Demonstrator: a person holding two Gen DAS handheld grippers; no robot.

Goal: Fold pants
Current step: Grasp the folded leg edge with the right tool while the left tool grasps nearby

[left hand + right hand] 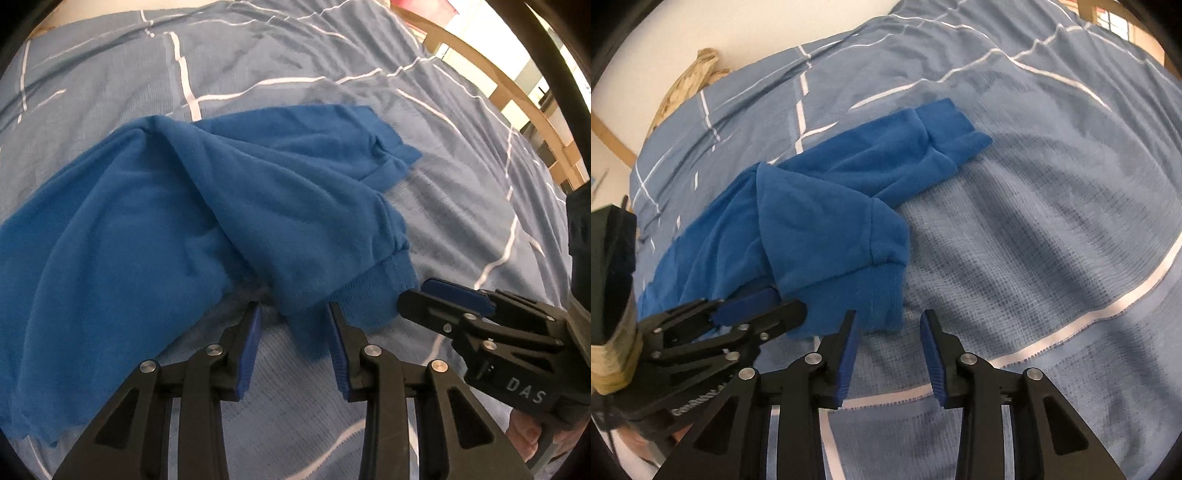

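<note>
The pants lie rumpled on the bed. Both the left gripper and right gripper are released at the near cuff. Soft, light, limp cloth: pinch the ribbed cuff.

left gripper agape | pants cuff between fingers (bedspread beneath)

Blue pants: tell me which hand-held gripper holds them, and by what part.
Neither. The left hand-held gripper is open, straddling the ribbed cuff of the blue knit pants. The right hand-held gripper is open just beside that cuff.
</note>
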